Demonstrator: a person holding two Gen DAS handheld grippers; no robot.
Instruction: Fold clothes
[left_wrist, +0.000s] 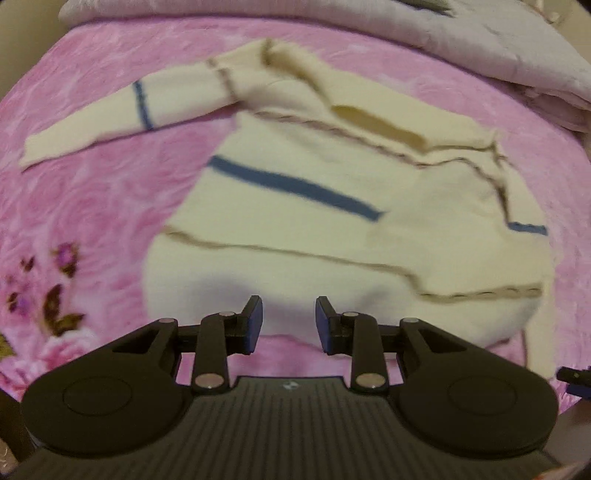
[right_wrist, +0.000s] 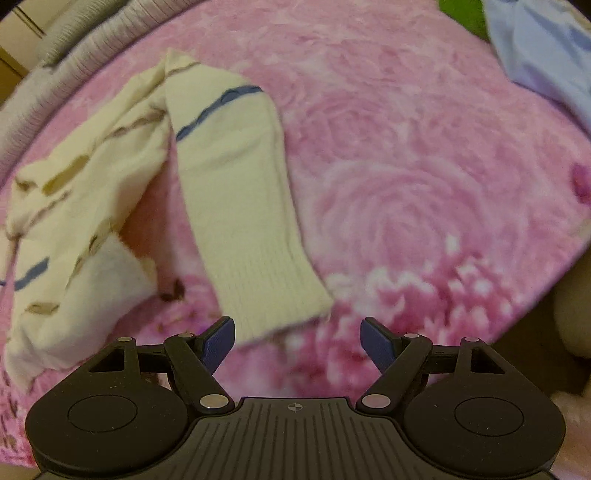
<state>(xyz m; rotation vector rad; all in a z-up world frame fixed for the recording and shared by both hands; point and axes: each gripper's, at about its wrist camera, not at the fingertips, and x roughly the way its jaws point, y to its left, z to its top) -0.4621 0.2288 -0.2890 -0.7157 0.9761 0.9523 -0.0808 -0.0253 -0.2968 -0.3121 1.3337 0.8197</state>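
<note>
While both tongs (left_wrist: 289, 323) gape, sweater (left_wrist: 332, 221) lies flat

Sweater (left_wrist: 332, 221) lies on the blanket (left_wrist: 92, 221) — quilt (left_wrist: 480, 44) heaped behind it.

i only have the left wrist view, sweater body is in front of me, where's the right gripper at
Observer: The right gripper hangs over the cuff end of one sleeve of the sweater, with its jaws apart.
Operator: is it holding the cuff
Observer: No. The cuff lies flat on the pink blanket, just ahead of the fingertips and nearer one of them, with nothing between the pads.
Operator: anything else over on that side
Observer: A light blue cloth lies at the blanket's far edge, apart from the sweater.
</note>
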